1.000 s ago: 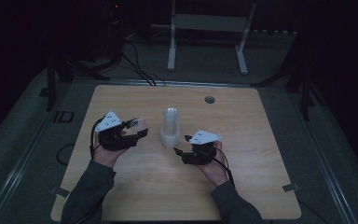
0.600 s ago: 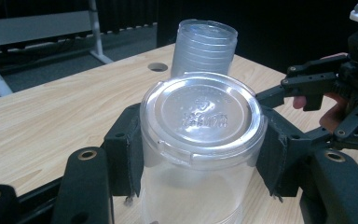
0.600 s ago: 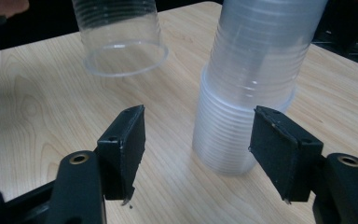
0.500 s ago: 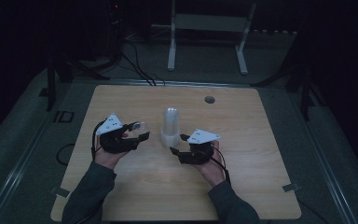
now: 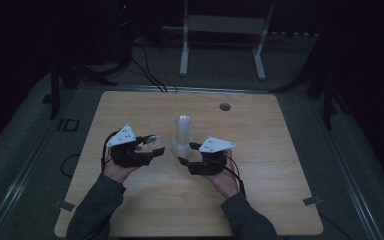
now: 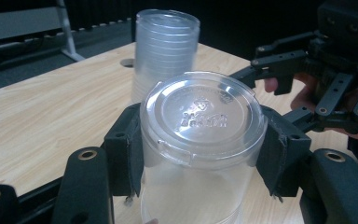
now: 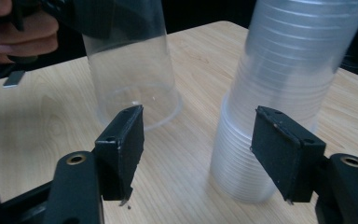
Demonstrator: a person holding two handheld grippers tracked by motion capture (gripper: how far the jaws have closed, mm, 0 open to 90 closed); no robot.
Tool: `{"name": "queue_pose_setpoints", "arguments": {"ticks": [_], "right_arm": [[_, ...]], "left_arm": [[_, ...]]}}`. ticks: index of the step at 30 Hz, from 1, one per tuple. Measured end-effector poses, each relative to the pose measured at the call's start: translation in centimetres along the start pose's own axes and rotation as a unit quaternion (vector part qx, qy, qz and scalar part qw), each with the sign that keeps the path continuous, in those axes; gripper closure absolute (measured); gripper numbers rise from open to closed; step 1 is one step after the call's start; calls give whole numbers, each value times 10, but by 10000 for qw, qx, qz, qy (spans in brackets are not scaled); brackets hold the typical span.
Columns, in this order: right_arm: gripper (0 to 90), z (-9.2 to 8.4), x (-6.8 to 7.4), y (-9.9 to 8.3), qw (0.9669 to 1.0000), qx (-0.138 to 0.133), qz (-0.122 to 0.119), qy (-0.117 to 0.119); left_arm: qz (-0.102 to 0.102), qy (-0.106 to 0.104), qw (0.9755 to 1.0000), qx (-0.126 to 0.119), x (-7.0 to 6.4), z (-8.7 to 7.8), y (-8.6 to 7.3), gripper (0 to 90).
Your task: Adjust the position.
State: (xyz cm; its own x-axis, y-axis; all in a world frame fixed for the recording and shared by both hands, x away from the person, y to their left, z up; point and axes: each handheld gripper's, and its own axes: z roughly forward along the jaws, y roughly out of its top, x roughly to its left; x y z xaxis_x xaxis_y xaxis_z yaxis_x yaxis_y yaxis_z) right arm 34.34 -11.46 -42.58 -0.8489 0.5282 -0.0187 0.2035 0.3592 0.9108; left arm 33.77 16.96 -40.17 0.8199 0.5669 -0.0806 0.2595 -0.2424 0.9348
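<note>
A clear cup (image 6: 200, 154) stands upside down on the table (image 5: 280, 200), just left of the stack (image 5: 182, 136) of the same cups near the table's middle, and the left gripper (image 6: 200, 163) clamps it by the sides, pads pressed into the thin wall below the base. The base faces up and carries a raised mark that I cannot read; nothing else legible anywhere. The right gripper (image 7: 200, 154) sits on the other side of the stack, holding nothing: its jaws have just been opening a little, and the stack's lower part lies just beyond the right pad, not between them. From here I'd worry mostly about the stack: it is tall, light and narrow, and a jaw coming in off-centre or a knock from the held cup as it is lifted could tip it or slide it across the wood. The held cup could also buckle or pop out if the left grip squeezes harder on that flimsy plastic.
</note>
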Motion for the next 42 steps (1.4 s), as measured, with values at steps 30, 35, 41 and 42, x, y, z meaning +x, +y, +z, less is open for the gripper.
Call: {"name": "queue_pose_setpoints", "arguments": {"ticks": [30,35,41,42], "right_arm": [[278,4,8,4,9971,-274,83,712],[277,4,9,4,9965,-309,96,777],[277,4,10,4,9955,-371,128,865],[277,5,10,4,9952,-387,131,887]], "left_arm": [[-8,-509,9986,-164,-7,0,3,408],[-60,-567,9981,-243,-7,0,3,408],[-85,-631,9975,-300,-8,-1,4,408],[-85,-631,9975,-300,-8,-1,4,408]]}}
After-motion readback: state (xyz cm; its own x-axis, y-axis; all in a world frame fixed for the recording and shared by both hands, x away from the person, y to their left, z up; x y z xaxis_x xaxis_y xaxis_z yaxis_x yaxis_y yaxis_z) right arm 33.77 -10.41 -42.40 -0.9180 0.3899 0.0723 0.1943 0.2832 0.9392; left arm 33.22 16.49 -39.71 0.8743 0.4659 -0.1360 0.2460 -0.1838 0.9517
